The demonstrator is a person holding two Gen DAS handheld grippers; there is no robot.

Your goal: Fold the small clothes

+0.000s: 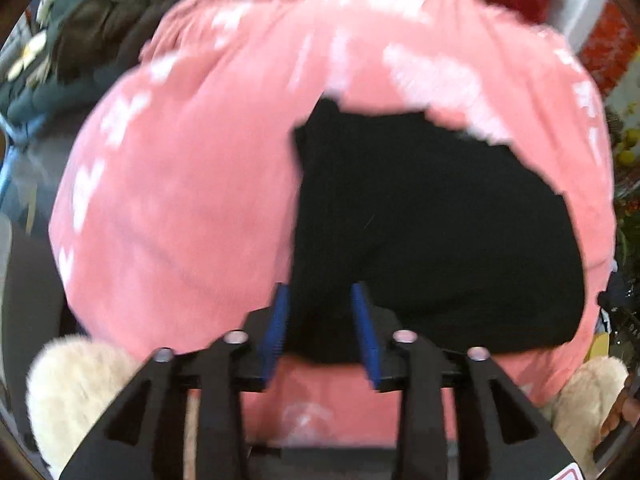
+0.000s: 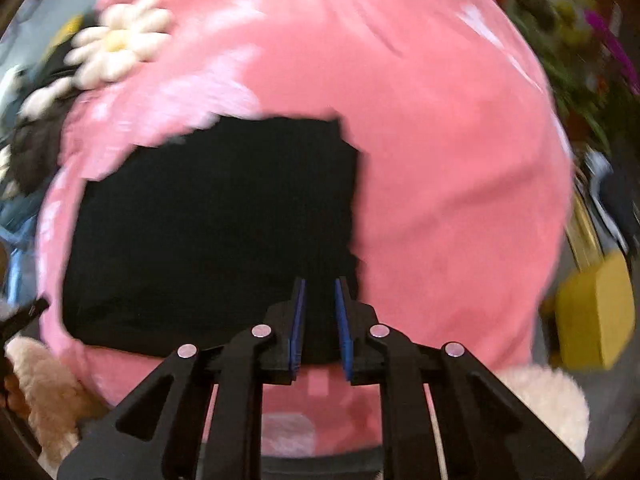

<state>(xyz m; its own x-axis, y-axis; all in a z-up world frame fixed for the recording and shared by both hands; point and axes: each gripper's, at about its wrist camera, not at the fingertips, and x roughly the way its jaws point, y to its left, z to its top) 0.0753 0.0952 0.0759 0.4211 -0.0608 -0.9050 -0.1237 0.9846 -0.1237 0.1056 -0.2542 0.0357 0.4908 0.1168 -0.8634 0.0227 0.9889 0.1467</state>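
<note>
A small black garment (image 1: 432,232) lies flat on a pink cloth with white marks (image 1: 180,200). My left gripper (image 1: 322,300) holds the garment's near left corner between its blue pads (image 1: 280,320). In the right wrist view the same black garment (image 2: 216,232) lies on the pink cloth (image 2: 448,184). My right gripper (image 2: 320,292) has its blue pads (image 2: 298,320) narrowly set on the garment's near right corner. Both views are blurred by motion.
Cream fluffy fabric (image 1: 76,392) borders the pink cloth at the near corners. White daisy decorations (image 2: 116,44) and dark clothing (image 1: 100,36) lie at the far left. A yellow box (image 2: 596,312) and flowers (image 2: 580,40) are at the right.
</note>
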